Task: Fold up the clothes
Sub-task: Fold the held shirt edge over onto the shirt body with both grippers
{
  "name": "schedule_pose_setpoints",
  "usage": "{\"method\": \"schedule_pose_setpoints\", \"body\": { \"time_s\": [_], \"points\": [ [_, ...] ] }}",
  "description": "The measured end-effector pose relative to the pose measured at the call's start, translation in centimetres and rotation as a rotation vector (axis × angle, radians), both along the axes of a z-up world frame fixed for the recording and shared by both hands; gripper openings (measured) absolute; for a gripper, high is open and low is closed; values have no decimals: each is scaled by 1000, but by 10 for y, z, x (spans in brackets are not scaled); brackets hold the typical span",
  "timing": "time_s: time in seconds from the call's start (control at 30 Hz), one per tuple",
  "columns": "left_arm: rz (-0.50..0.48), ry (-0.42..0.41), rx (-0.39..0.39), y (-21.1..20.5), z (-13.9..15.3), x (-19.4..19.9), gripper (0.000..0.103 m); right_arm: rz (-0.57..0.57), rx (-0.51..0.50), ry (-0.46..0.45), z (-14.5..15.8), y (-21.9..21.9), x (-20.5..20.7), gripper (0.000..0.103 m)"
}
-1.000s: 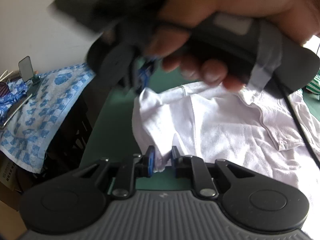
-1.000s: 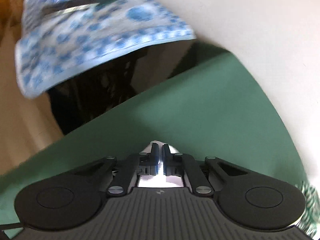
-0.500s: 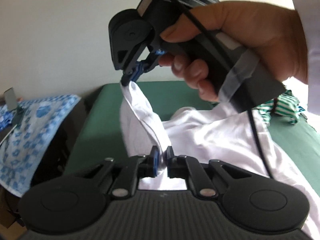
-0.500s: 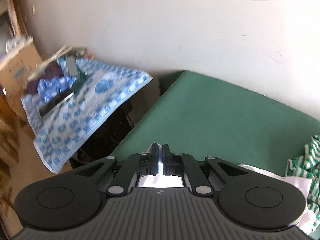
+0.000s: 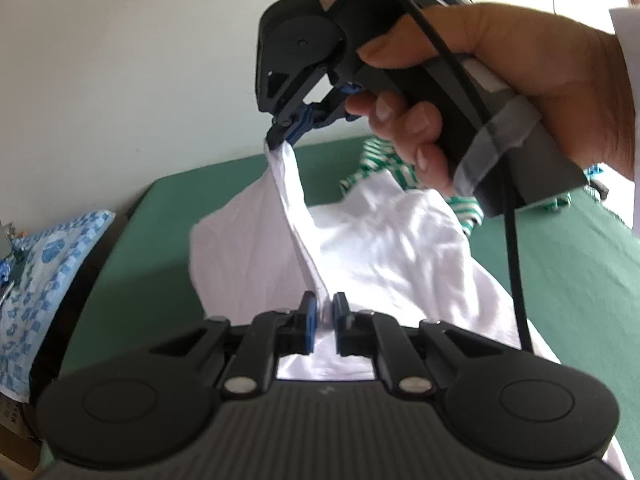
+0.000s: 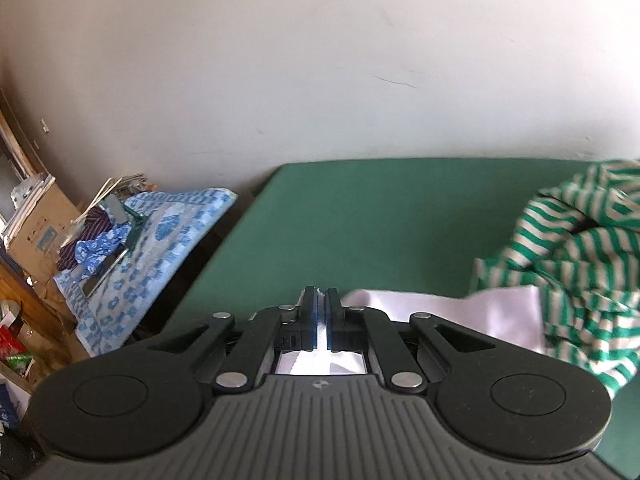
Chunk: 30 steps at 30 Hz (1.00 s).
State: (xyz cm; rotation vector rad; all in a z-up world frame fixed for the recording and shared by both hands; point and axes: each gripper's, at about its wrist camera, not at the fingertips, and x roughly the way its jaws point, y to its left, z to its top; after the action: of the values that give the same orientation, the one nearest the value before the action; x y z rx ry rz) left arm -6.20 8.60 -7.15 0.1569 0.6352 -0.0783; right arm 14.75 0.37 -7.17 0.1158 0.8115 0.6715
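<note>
A white shirt hangs lifted over the green table, its hem stretched taut between both grippers. My left gripper is shut on the near end of that hem. In the left wrist view, my right gripper, held by a hand, is raised above the table and shut on the far end. The right wrist view shows white cloth pinched between the right gripper fingers, with more of the shirt below.
A green and white striped garment lies bunched on the table behind the shirt. A blue patterned cloth covers a stand left of the table, with boxes and clutter beyond. A pale wall runs behind the table.
Both grippers have risen with the white shirt, pulling its hem taut off the table. The right gripper swung up and away from the left one, and the striped garment came into view.
</note>
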Motion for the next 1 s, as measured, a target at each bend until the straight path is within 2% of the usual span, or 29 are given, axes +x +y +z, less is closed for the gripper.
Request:
{"method": "schedule_pose_setpoints", "body": {
  "time_s": [0.33, 0.4, 0.43, 0.5, 0.53, 0.6, 0.7, 0.77, 0.83, 0.9, 0.93, 1.0],
  "points": [
    [-33, 99, 69, -51, -35, 1, 12, -16, -47, 26, -42, -42, 7, 2],
    [-64, 134, 56, -55, -44, 0, 13, -57, -96, -6, -49, -48, 7, 4],
    [-87, 150, 43, -57, -47, -2, 13, -97, -109, -15, -51, -53, 8, 10],
    [-139, 132, 47, -60, -46, -14, 13, -143, -104, -25, -50, -64, 6, 11],
    [-166, 119, 52, -62, -45, -21, 14, -125, -90, -32, -46, -67, 2, 11],
    [-206, 86, 63, -61, -41, -34, 24, -75, -70, -41, -41, -69, -7, 12],
    [-234, 16, 86, -49, -30, -56, 28, 2, -106, -28, -44, -56, -19, 21],
    [-222, -17, 116, -40, -29, -58, 32, 9, -119, -20, -52, -50, -21, 30],
    [-196, -23, 127, -33, -30, -45, 32, -6, -110, 9, -65, -49, -18, 32],
    [-185, -6, 125, -30, -36, -29, 32, -52, -120, 23, -75, -49, -14, 15],
    [-180, 4, 124, -28, -39, -21, 31, -76, -140, 23, -77, -49, -14, 1],
    [-182, 48, 106, -28, -52, -8, 26, -105, -169, 40, -81, -52, -12, 1]
  ]
}}
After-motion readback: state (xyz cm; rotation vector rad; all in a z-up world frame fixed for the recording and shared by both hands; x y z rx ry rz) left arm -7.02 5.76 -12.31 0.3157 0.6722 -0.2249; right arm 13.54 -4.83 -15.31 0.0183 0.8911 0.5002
